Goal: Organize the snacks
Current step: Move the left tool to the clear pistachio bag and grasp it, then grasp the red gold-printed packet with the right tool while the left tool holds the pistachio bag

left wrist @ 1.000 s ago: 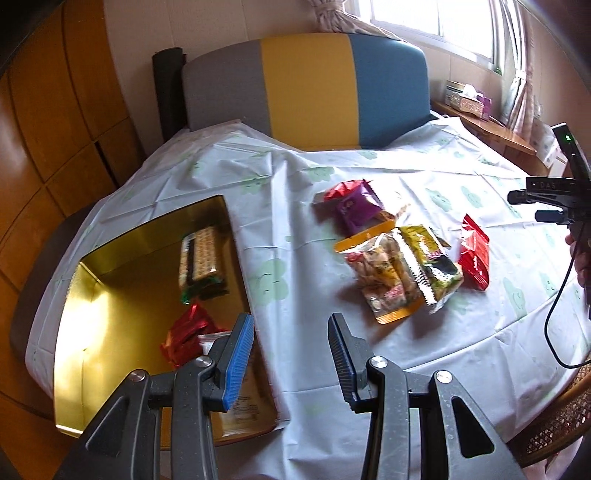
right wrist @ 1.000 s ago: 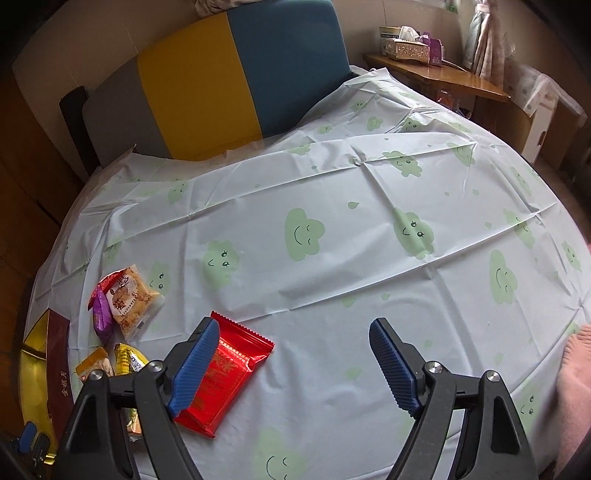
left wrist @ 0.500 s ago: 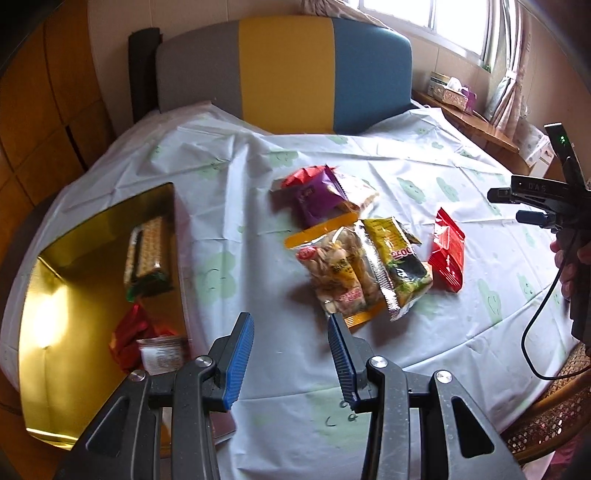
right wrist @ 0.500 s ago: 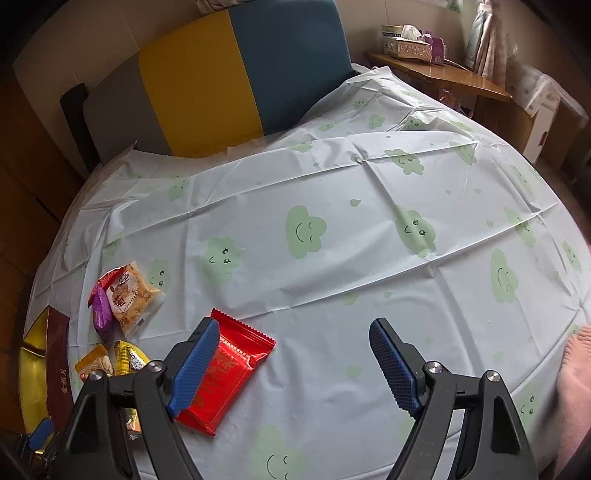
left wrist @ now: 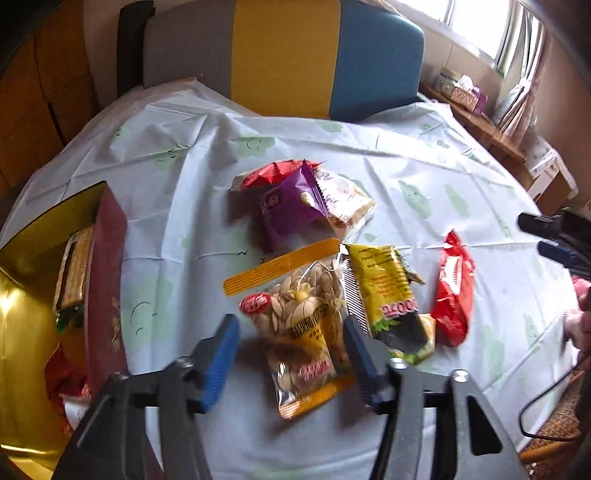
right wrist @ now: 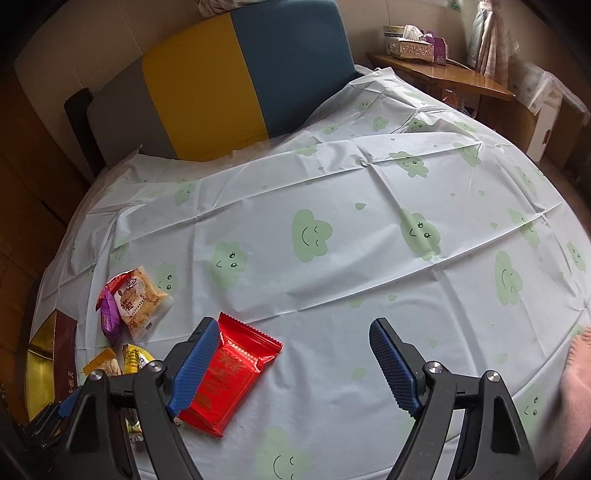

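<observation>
seed packet (left wrist: 303,332) | lengthwise toward camera | left gripper (left wrist: 291,354) astride, seemingly untouched

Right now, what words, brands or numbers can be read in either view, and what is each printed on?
No text reads clearly enough to quote.
Seed packet: red logo and lettering, blurred.
Yellow packet: red lettering, blurred.
Red packet: pale print, too faint.
Biscuit packet: Chinese characters, too small.
Maroon box: gold characters on its side, too small.
Tissue box: dark print, too small.
</observation>
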`<state>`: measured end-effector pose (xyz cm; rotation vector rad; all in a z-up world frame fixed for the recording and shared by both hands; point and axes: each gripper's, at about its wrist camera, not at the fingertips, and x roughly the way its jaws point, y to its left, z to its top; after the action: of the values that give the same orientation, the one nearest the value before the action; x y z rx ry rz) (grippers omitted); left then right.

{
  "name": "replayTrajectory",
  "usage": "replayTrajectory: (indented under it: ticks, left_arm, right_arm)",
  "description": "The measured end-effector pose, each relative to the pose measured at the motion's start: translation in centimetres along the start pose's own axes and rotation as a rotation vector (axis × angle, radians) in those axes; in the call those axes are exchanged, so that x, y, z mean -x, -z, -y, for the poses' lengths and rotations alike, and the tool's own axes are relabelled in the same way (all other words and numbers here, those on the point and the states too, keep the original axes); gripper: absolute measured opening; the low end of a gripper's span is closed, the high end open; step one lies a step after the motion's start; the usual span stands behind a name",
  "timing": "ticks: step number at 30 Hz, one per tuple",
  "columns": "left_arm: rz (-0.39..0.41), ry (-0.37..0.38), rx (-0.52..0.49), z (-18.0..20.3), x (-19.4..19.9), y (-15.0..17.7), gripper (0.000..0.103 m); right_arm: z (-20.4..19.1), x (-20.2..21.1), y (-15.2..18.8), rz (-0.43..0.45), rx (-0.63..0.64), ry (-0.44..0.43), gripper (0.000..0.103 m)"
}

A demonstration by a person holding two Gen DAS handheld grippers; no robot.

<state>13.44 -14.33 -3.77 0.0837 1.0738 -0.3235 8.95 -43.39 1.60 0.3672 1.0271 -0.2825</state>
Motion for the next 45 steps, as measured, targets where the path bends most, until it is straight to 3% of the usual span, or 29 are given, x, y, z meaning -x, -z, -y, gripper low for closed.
replayTrajectory:
  ticks: [8,9,12,15,23,30,36,40,41,45]
  left_arm:
    - [-0.007,0.059,0.031,0.5,-3.0,-1.0,0.066]
    - [-0.003,0.067,0.036,0.4,-2.9,-1.0,0.063]
    - [-0.002,0.126,0.005,0.7,-2.3,-0.4,0.036]
    - [0.019,0.104,-0.054,1.3,-1.3,0.7,0.029]
    - [0.067,0.054,-0.085,0.2,1.9,4.9,0.029]
    - [0.086,0.051,-0.085,-0.4,1.9,6.7,0.031]
    - [0.085,0.076,-0.049,-0.8,1.7,7.0,0.032]
    - [0.098,0.073,-0.050,-0.4,1.6,7.4,0.032]
    - [0.102,0.070,-0.053,-0.4,1.6,7.5,0.032]
    - [0.113,0.065,-0.061,-0.2,1.7,7.5,0.032]
  right_arm:
    - [-0.2,-0.4,-0.1,-0.011,0.013,0.001,0.084]
    - [-0.2,-0.5,-0.1,-0.012,0.015,0.003,0.084]
    - [0.1,-0.7,-0.3,-0.015,0.011,0.014,0.084]
    - [0.3,-0.7,-0.3,-0.018,0.005,0.013,0.084]
    - [-0.2,-1.5,0.1,-0.064,0.026,-0.014,0.084]
    - [-2.3,-4.1,2.1,-0.253,0.009,-0.214,0.067]
    - [-3.6,-6.6,3.2,-0.335,-0.029,-0.239,0.067]
    - [-4.6,-7.6,3.2,-0.314,0.008,-0.195,0.065]
    - [-5.2,-7.5,3.2,-0.292,0.057,-0.167,0.053]
    - [-7.2,-6.4,3.3,-0.183,0.270,0.013,0.051]
